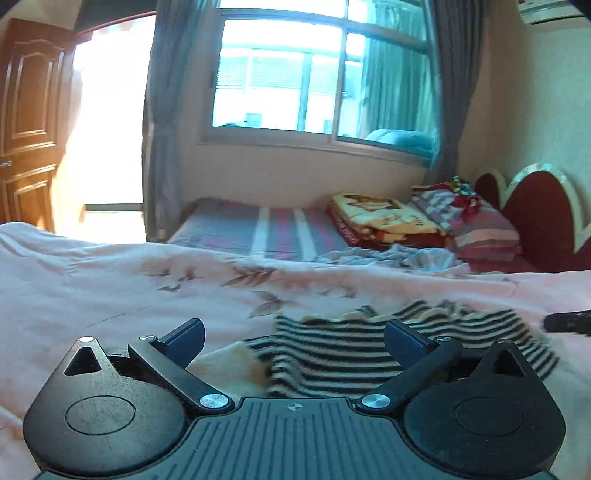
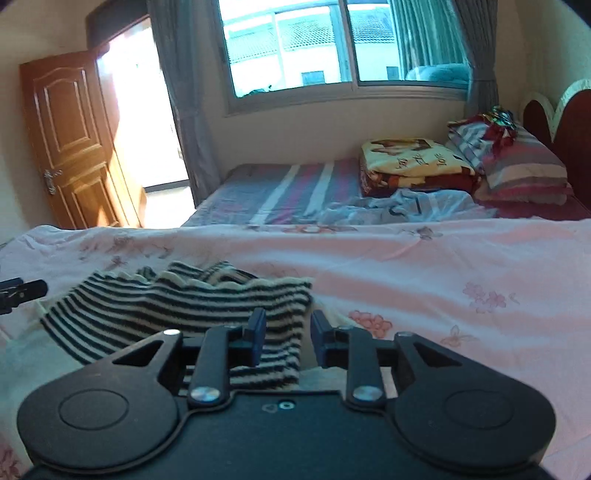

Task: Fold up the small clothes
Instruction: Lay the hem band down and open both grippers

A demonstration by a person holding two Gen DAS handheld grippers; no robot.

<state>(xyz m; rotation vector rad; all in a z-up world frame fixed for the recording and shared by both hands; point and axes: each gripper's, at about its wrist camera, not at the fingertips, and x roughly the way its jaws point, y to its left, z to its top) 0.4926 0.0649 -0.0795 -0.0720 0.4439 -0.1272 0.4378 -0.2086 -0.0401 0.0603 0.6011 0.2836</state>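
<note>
left wrist view: my left gripper (image 1: 293, 338) gapes wide, empty, above the striped garment (image 1: 354, 354) at 12 o'clock on the sheet (image 1: 110, 288). my right gripper (image 2: 284, 338) stands part open, garment's edge loosely between the fingers; i risk dragging the fold undone.

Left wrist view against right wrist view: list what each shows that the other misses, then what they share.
Only the left wrist view: the air conditioner at top right, and the left gripper with fingers spread wide over the striped garment.
Only the right wrist view: the door handle, and the right gripper with a narrower gap, clear of the cloth.
Both: the garment, pink floral quilt, window, folded blanket, wooden door.
</note>
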